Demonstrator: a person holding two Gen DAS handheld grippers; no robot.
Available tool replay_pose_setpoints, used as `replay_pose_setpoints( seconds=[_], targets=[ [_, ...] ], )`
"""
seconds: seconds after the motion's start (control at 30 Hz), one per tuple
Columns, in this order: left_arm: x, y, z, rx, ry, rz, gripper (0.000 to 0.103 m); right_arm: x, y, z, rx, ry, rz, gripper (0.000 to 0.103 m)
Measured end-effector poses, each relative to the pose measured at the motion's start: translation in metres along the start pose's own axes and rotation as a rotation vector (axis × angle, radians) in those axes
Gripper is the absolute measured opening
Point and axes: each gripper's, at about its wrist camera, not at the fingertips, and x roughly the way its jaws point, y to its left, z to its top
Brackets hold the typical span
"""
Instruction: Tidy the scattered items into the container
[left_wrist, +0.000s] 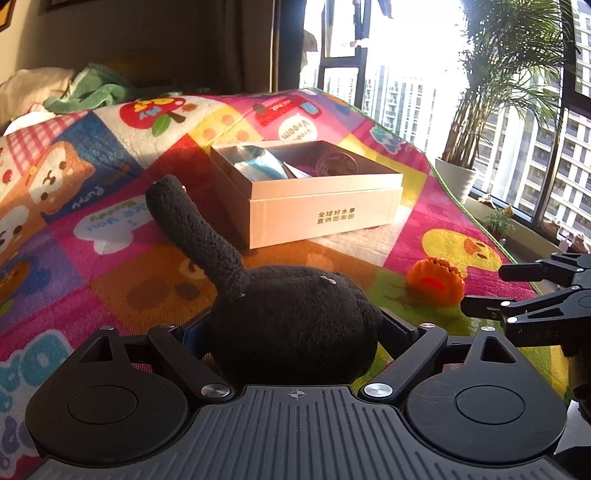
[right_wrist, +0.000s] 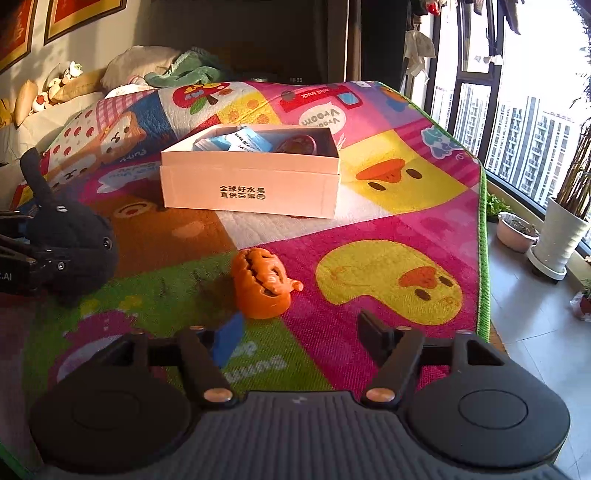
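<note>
**Two Toys Left on the Mat, Both Claws Spread**

The black plush toy (left_wrist: 291, 325) was found lying on the patterned play mat (left_wrist: 110, 258), lodged between the fingers of the left gripper (left_wrist: 295, 332). The jaws were spread wide on either side of its round body; whether the pads were pressing the fabric could not be told, as they were hidden behind the plush. Its long tail was left pointing up and away toward the cardboard box (left_wrist: 321, 210), which suggested that the body had been chosen as the fuller, firmer place to grip.

The orange pumpkin toy (right_wrist: 264, 282) was seen on the mat just ahead of the right gripper (right_wrist: 299, 332), nearer its left finger. The jaws were held apart with nothing between them, presumably so that the toy could be taken in from the near side.

The box stood open farther up the mat, well apart from both toys, with a blue-and-white packet (right_wrist: 236, 142) and a round purplish item (right_wrist: 299, 144) already lying inside. The tidying was judged partly done, with these two toys still to be carried over. The box had been set centrally, within reach of either hand.
</note>
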Motion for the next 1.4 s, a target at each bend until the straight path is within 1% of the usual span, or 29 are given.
replay_pose_setpoints(
  seconds=[0.13, 0.17, 0.3, 0.43, 0.5, 0.53, 0.57, 0.7, 0.73, 0.77, 0.8, 0.83, 0.93, 0.97, 1.03, 1.1, 1.23, 1.3, 1.33, 1.37, 1.4],
  targets=[
    [0.004, 0.003, -0.004, -0.015, 0.002, -0.020, 0.096, 0.010, -0.007, 0.002, -0.002, -0.008, -0.129, 0.081],
    [0.004, 0.003, -0.005, -0.018, -0.001, -0.023, 0.097, 0.011, -0.010, 0.002, 0.007, -0.007, -0.140, 0.081],
    [0.004, 0.005, -0.006, -0.031, -0.001, -0.031, 0.099, 0.005, -0.012, 0.005, 0.055, -0.027, -0.040, 0.081],
    [0.005, 0.004, -0.007, -0.028, 0.000, -0.034, 0.100, 0.003, 0.003, 0.009, 0.025, -0.035, 0.029, 0.081],
    [0.005, 0.004, -0.007, -0.030, 0.001, -0.036, 0.100, 0.006, 0.007, 0.011, 0.011, -0.027, 0.038, 0.083],
    [0.005, 0.004, -0.007, -0.033, 0.001, -0.036, 0.100, 0.009, 0.008, 0.011, -0.003, -0.021, 0.020, 0.083],
    [0.005, 0.005, -0.007, -0.037, 0.001, -0.038, 0.100, 0.012, 0.009, 0.012, -0.018, -0.017, -0.015, 0.083],
    [0.006, 0.009, -0.007, -0.060, 0.005, -0.044, 0.101, 0.023, 0.002, 0.012, -0.069, -0.033, -0.226, 0.084],
    [0.006, 0.009, -0.007, -0.064, 0.007, -0.044, 0.101, 0.023, 0.000, 0.012, -0.077, -0.041, -0.267, 0.084],
    [0.007, 0.009, -0.007, -0.067, 0.007, -0.044, 0.101, 0.023, -0.003, 0.012, -0.071, -0.046, -0.284, 0.084],
    [0.007, 0.009, -0.007, -0.069, 0.007, -0.043, 0.101, 0.021, -0.006, 0.013, -0.048, -0.045, -0.263, 0.084],
    [0.007, 0.009, -0.007, -0.069, 0.008, -0.043, 0.101, 0.018, -0.010, 0.015, -0.012, -0.042, -0.215, 0.085],
    [0.007, 0.009, -0.007, -0.066, 0.009, -0.041, 0.101, 0.014, -0.014, 0.024, 0.106, -0.021, -0.036, 0.087],
    [0.007, 0.008, -0.007, -0.065, 0.009, -0.040, 0.101, 0.015, -0.011, 0.027, 0.127, -0.012, 0.002, 0.087],
    [0.006, 0.008, -0.007, -0.065, 0.008, -0.038, 0.101, 0.023, -0.003, 0.033, 0.150, 0.008, 0.050, 0.087],
    [0.006, 0.008, -0.007, -0.068, 0.005, -0.037, 0.101, 0.033, 0.002, 0.039, 0.160, 0.024, 0.059, 0.087],
    [0.005, 0.009, -0.008, -0.074, -0.001, -0.042, 0.101, 0.057, 0.007, 0.047, 0.157, 0.081, 0.026, 0.085],
    [0.004, 0.009, -0.008, -0.075, -0.004, -0.040, 0.102, 0.062, 0.008, 0.047, 0.143, 0.103, 0.020, 0.073],
    [0.003, 0.008, -0.008, -0.070, -0.007, -0.036, 0.102, 0.062, 0.010, 0.046, 0.125, 0.098, 0.008, 0.070],
    [0.002, 0.006, -0.008, -0.061, -0.011, -0.033, 0.102, 0.060, 0.012, 0.045, 0.104, 0.093, 0.001, 0.058],
    [0.000, 0.004, -0.008, -0.050, -0.015, -0.029, 0.103, 0.058, 0.013, 0.045, 0.095, 0.092, 0.001, 0.058]
  ],
)
